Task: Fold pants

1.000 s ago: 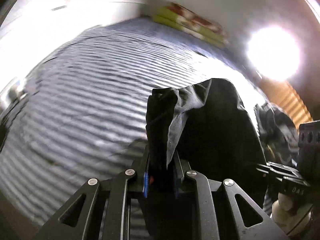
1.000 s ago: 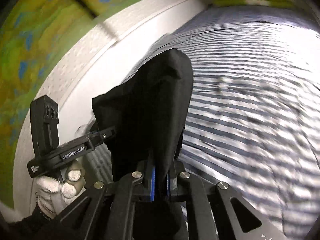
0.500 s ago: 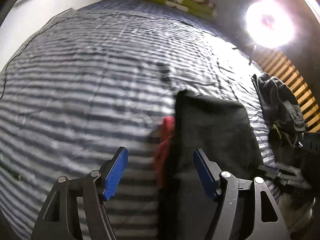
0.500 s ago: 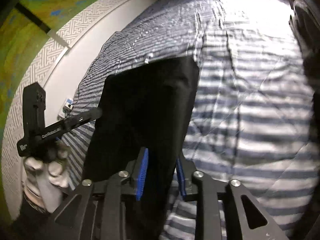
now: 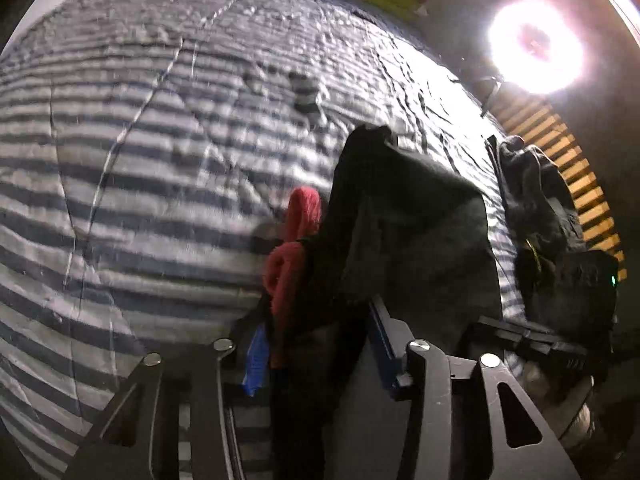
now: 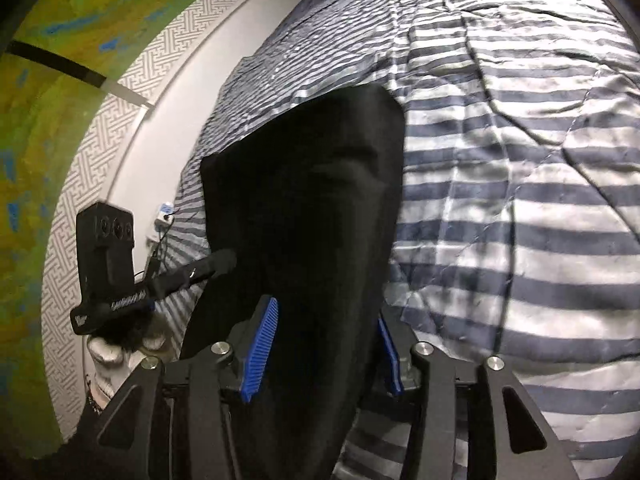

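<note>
The black pants (image 5: pixel 404 232) lie folded on the striped bed, with a red cord or lining (image 5: pixel 294 248) showing at their left edge. My left gripper (image 5: pixel 318 354) is open, its jaws narrowed around that edge with black and red cloth between the blue pads. In the right wrist view the pants (image 6: pixel 320 208) run up from between the fingers. My right gripper (image 6: pixel 324 356) stands open astride the near end, blue pads clear of the cloth. The left gripper (image 6: pixel 216 264) pokes in at the pants' left side, held by a gloved hand (image 6: pixel 108 354).
The blue-and-white striped bedcover (image 6: pixel 520 200) spreads wide to the right. A white patterned wall (image 6: pixel 100 132) runs along the bed's left side. A heap of dark clothes (image 5: pixel 536 200) lies at the right edge. A bright lamp (image 5: pixel 534 44) glares above it.
A second ago both grippers held the pants up, shut on them. They laid the pants down; the left opened wide, then narrowed on the edge again. The right has just opened.
</note>
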Motion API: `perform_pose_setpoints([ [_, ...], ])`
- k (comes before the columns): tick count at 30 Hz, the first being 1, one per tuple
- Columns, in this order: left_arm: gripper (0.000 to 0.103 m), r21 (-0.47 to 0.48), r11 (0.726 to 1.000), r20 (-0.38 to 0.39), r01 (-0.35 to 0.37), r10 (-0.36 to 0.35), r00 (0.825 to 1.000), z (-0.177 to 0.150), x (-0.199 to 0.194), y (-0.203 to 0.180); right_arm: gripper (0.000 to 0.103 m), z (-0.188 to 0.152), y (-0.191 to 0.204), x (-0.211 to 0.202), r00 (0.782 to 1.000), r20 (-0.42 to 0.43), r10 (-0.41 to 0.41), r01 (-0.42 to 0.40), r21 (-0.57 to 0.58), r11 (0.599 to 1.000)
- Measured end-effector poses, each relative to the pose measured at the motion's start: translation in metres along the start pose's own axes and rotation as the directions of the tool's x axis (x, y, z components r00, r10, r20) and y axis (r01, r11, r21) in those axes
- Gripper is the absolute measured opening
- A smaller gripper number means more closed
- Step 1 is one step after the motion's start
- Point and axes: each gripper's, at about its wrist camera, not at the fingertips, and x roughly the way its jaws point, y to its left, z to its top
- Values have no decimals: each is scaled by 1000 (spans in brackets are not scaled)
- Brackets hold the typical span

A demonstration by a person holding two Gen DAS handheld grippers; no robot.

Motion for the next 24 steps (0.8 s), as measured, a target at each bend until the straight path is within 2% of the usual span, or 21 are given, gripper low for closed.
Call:
perform_pose_setpoints([
  [1, 37, 9, 1000, 12, -17, 17, 1000, 2, -3, -3, 26, 0, 3, 3, 1000, 1, -11, 11, -2, 1000],
  [2, 30, 6, 1000, 24, -24, 24, 999, 2, -6, -4, 22, -1, 6, 4, 1000, 9, -23, 23, -2, 1000],
  [5, 12, -19, 999, 49, 42, -41, 998, 6, -26, 2, 11, 3, 25, -3, 999, 38, -28, 28, -18, 999],
  [9, 12, 8, 999, 126, 33, -34, 992, 19, -56, -6, 9, 17, 67, -16, 995, 91, -35, 43, -88, 995],
  [13, 12, 13, 998, 214, 57, -59, 975, 52, -104, 4, 9, 43, 112, -22, 990, 140, -14, 35, -146, 989],
  [18, 12, 54, 997, 331, -53, 32, 943, 108, -159, 20, 9, 93, 175, -6, 982, 188, 11, 35, -242, 970],
  [24, 12, -21, 992, 385, -126, 124, 914, 196, -183, 80, 8, 167, 227, 48, 970, 235, 56, 17, -297, 955],
])
